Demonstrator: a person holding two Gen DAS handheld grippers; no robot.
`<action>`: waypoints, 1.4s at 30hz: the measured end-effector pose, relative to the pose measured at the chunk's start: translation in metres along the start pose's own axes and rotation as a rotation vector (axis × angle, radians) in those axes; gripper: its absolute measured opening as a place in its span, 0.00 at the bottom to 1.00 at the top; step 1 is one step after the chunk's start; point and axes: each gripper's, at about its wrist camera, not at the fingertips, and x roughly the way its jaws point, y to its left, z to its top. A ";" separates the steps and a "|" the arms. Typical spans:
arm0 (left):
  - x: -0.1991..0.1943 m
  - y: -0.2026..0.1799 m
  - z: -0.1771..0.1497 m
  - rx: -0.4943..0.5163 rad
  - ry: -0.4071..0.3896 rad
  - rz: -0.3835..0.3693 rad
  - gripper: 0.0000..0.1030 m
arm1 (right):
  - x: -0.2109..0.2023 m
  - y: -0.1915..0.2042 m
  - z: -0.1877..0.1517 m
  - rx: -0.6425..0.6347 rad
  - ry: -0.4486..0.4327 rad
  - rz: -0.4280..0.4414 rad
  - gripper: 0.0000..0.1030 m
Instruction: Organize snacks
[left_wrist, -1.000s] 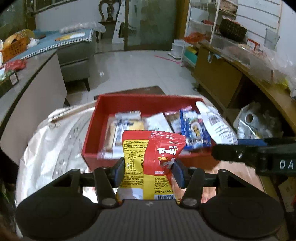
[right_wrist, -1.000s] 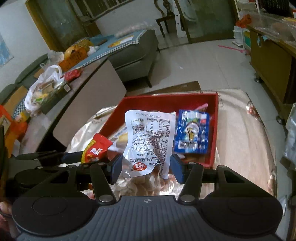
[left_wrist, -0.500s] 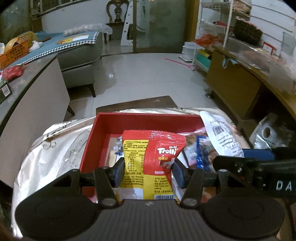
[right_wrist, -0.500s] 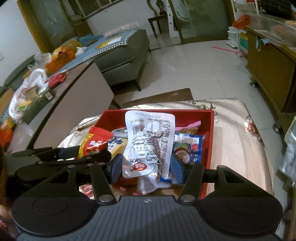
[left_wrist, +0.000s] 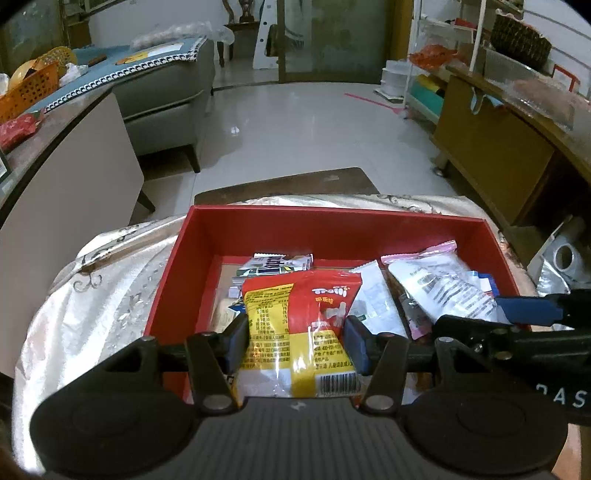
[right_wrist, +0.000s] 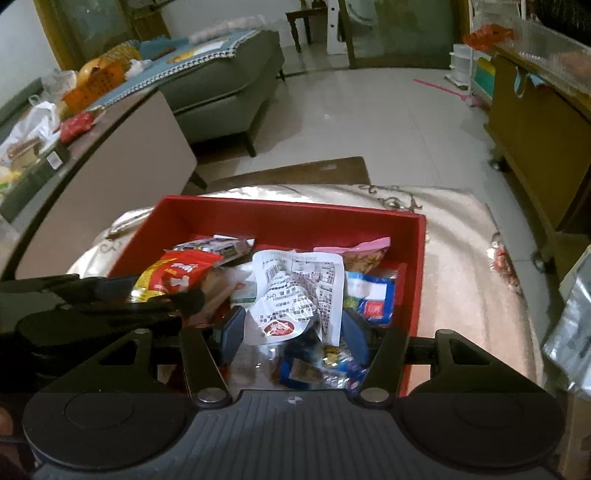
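since the earlier frames both grippers are coming forward and lower over the red box (left_wrist: 334, 227), and the right gripper's jaws have just been opening with the white packet still between them.

on the left, the left gripper (left_wrist: 295, 341) is clamping the red-and-yellow gummy bag (left_wrist: 299, 325) across its lower middle, jaws narrow, holding it upright just above the near-left part of the box. the bag is looking light, soft and slick — the film is giving under the pads, so a hold across the flat middle, away from the seams, is probably the safest.

to the right, the right gripper (right_wrist: 293, 334) is standing around the white printed packet (right_wrist: 301, 291); the blue pads are sitting just beside its crumpled lower edges, and i cannot tell whether they are pressing on it. the packet is hanging over the middle of the box, above a blue snack pack (right_wrist: 371, 297) and a pink packet (right_wrist: 360, 253). it is looking thin and crinkly, likely to slide out once the jaws are loosening further.

the box is resting on a pale embroidered cloth (right_wrist: 461, 258).
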 end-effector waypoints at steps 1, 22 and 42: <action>-0.001 -0.001 0.000 0.004 0.000 0.002 0.48 | -0.002 0.000 0.000 0.003 0.000 0.002 0.64; -0.045 0.015 -0.012 -0.022 -0.023 0.029 0.63 | -0.037 0.008 -0.006 0.024 -0.058 0.000 0.71; -0.099 0.005 -0.064 -0.026 -0.046 0.022 0.70 | -0.073 0.022 -0.057 0.007 -0.032 -0.021 0.74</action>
